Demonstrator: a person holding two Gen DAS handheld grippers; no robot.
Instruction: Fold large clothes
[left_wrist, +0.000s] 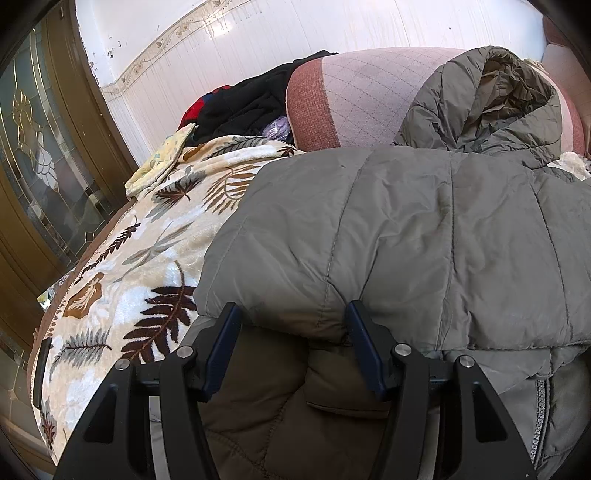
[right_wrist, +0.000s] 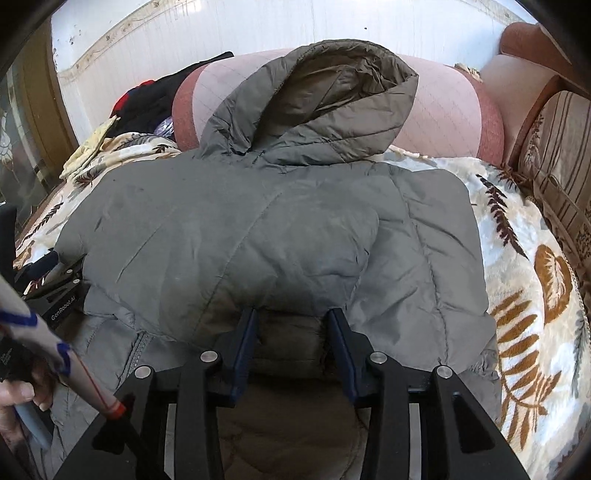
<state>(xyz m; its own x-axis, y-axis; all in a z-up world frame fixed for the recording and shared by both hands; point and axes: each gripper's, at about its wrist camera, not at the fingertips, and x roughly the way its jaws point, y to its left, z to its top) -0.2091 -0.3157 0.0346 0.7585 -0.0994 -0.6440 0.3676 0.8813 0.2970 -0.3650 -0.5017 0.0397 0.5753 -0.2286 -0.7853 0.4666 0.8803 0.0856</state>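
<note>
The grey padded jacket (right_wrist: 258, 229) lies spread on the leaf-patterned blanket (right_wrist: 524, 258), its near part doubled back over itself so that a thick folded edge faces both cameras. The hood (right_wrist: 317, 107) stands at the far end of the jacket, propped against a pink bolster cushion (right_wrist: 443, 114) behind it. Beyond the jacket's far left corner sits a heap of dark clothes (left_wrist: 251, 103) with a bit of red in it, and beside that heap a pale yellow cloth (left_wrist: 162, 158).

The left gripper (left_wrist: 291, 317) meets the folded edge near the jacket's left side; its jaws stand apart, one blue-padded finger on either side of a bulge of grey fabric, and they do not pinch it. The right gripper (right_wrist: 291, 321) sits at the same folded edge nearer the jacket's middle, jaws likewise spread, with the darker brown lining (right_wrist: 291, 417) showing between and below them (whether the pads actually touch the fabric cannot be told). In the right wrist view the left gripper appears at the jacket's left border. A zipper (left_wrist: 540, 417) runs along the lower layer just under the fold, on the jacket's near side. To the jacket's right stands a striped sofa arm (right_wrist: 561, 177).
</note>
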